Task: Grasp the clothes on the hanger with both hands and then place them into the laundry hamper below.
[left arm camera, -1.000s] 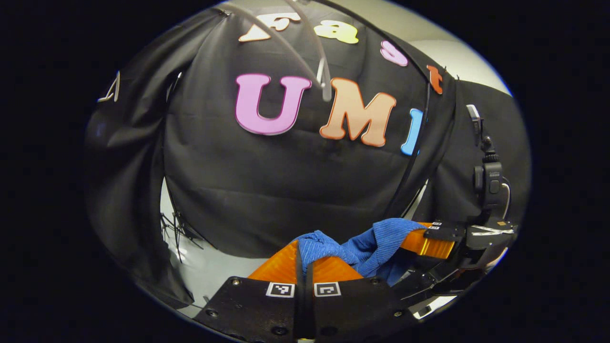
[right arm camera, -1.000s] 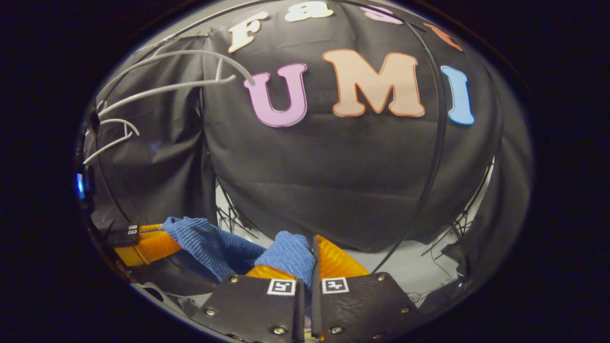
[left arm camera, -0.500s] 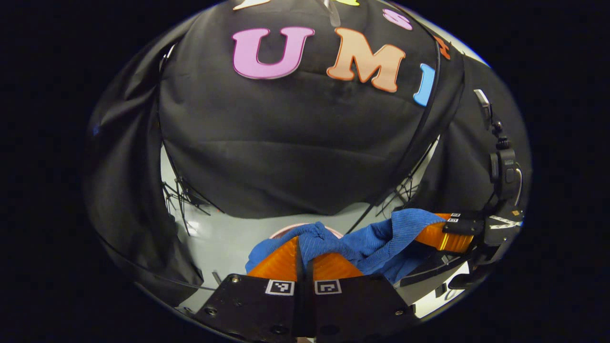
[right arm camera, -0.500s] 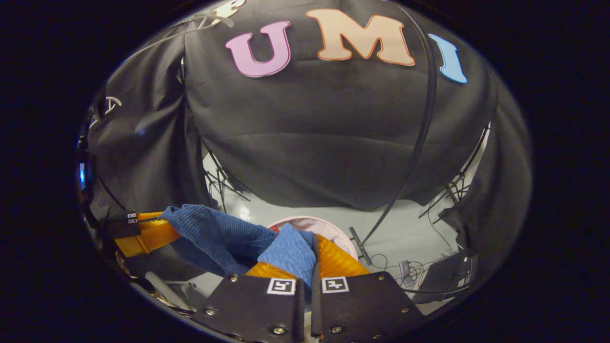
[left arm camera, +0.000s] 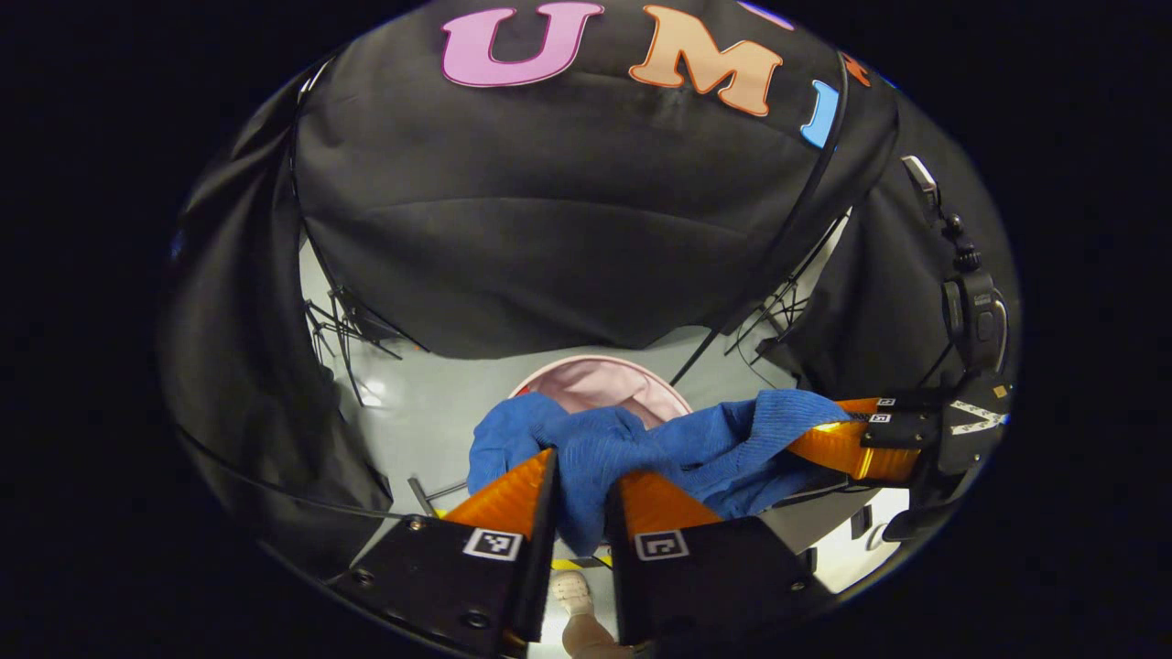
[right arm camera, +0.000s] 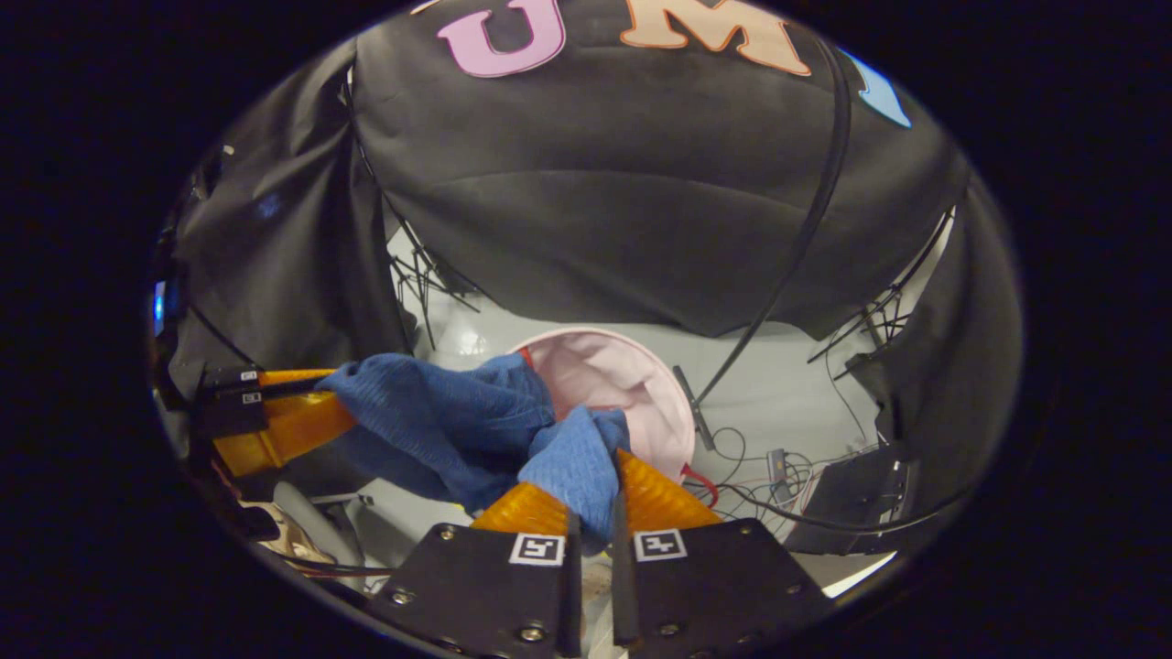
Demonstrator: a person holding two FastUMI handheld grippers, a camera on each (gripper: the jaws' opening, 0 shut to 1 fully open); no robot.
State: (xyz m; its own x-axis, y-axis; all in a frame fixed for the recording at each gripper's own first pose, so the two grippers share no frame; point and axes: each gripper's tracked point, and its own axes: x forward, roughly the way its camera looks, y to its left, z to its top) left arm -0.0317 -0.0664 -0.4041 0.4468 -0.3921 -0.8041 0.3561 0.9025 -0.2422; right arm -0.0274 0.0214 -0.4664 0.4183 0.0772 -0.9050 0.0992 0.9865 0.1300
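Two tools share one blue garment (left arm camera: 641, 448), which I hold stretched left to right between them, above the pink hamper (left arm camera: 609, 384) on the grey floor (left arm camera: 412, 412). My left tool (left arm camera: 581, 485) has parted a little, cloth bunched between its orange fingers. My right tool (right arm camera: 591, 485) pinches a fold tight. Open floor rings the hamper's rim; cables (right arm camera: 778, 467) lie to its right.
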